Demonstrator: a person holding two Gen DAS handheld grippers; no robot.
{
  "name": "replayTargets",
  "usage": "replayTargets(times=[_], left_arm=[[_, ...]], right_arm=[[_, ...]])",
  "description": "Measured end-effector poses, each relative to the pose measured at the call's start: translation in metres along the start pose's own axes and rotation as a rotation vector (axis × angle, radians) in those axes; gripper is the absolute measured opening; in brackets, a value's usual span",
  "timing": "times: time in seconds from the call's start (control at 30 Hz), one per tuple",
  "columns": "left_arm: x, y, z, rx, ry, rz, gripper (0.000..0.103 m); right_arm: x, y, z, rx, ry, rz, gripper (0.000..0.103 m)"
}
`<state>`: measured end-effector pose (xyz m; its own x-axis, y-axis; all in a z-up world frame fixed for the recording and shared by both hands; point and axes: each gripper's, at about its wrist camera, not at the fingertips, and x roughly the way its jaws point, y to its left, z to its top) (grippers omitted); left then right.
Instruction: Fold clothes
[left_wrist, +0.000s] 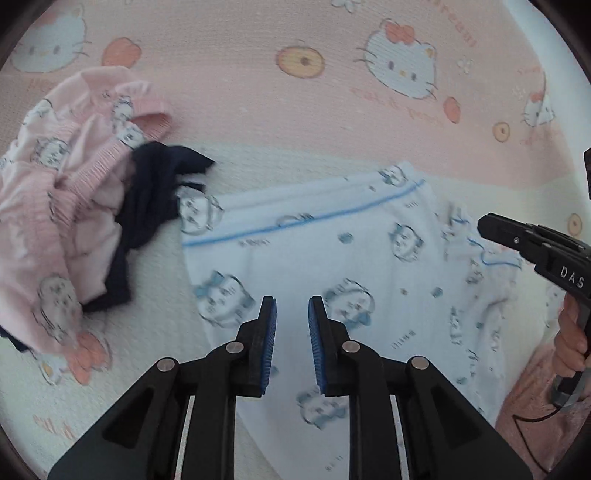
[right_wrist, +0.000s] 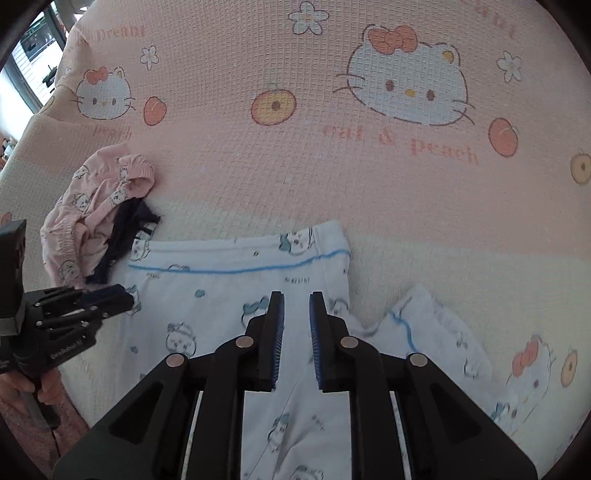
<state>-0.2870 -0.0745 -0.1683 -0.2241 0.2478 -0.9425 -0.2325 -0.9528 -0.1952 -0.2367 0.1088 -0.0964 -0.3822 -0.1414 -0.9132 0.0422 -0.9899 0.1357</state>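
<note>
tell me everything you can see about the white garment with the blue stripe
The white garment looks like soft knit cotton, printed with small cartoon cat faces and edged by a thin blue stripe. It lies mostly flat on the cat-and-peach blanket, one part rumpled at its right. A dark garment overlaps its left corner. Neither gripper holds it.

A white garment (right_wrist: 229, 295) printed with small cat faces and trimmed with a blue line lay spread mostly flat, one part (right_wrist: 436, 332) bunched at the right. Just left of it, a pink printed garment (right_wrist: 92, 206) and a dark navy item (right_wrist: 125, 229) lay crumpled together.
</note>
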Motion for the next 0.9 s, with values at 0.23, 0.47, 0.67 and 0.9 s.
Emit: replayTargets(times=[0.23, 0.47, 0.67, 0.9], left_arm=[[0.0, -0.038, -0.068, 0.069, 0.156, 0.039, 0.019], [-0.046, -0.052, -0.101, 0.041, 0.069, 0.082, 0.019], [-0.047, -0.078, -0.149, 0.049, 0.161, -0.002, 0.019], [-0.048, -0.074, -0.177, 0.029, 0.194, 0.036, 0.019]], right_arm=[[-0.019, 0.022, -0.113, 0.032, 0.129, 0.018, 0.017], [-0.015, 0.012, -0.179, 0.083, 0.199, -0.012, 0.017], [-0.028, 0.017, -0.2, 0.043, 0.196, -0.004, 0.018], [-0.026, 0.007, -0.227, -0.027, 0.202, -0.084, 0.018]])
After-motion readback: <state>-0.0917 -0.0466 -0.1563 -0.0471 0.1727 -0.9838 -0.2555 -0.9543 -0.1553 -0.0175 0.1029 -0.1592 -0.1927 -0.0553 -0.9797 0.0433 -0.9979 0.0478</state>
